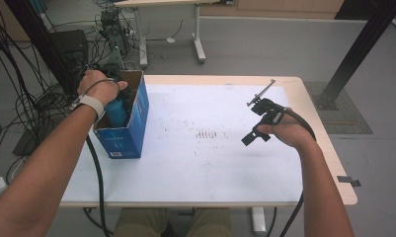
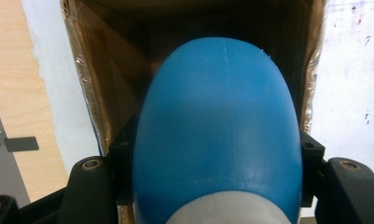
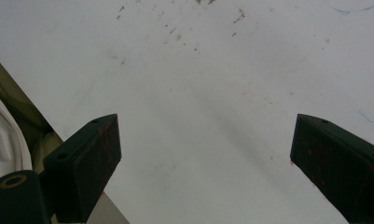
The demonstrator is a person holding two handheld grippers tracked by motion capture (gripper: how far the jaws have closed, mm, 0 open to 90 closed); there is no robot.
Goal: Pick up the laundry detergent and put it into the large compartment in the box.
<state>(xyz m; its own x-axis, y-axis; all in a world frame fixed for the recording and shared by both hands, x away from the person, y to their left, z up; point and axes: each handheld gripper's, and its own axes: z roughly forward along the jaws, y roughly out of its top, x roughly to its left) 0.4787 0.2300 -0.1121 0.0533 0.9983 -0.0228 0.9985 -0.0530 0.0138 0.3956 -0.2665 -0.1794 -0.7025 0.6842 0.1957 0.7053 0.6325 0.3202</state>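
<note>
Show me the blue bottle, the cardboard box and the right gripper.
blue bottle (image 2: 217, 121): left gripper view, middle of its rounded blue body.
cardboard box (image 1: 131, 133): high view, blue outer side wall.
right gripper (image 3: 205, 163): right gripper view, midway between its open jaws.

Light wood table, white stained sheet over top; blue cardboard box standing at left edge.

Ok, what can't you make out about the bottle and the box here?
- Bottle cap end: cut off by the bottom edge in the left gripper view.
- Box floor: hidden behind the bottle in the left gripper view, by the left hand in the high view.
- Box print: too small in the high view.
</note>
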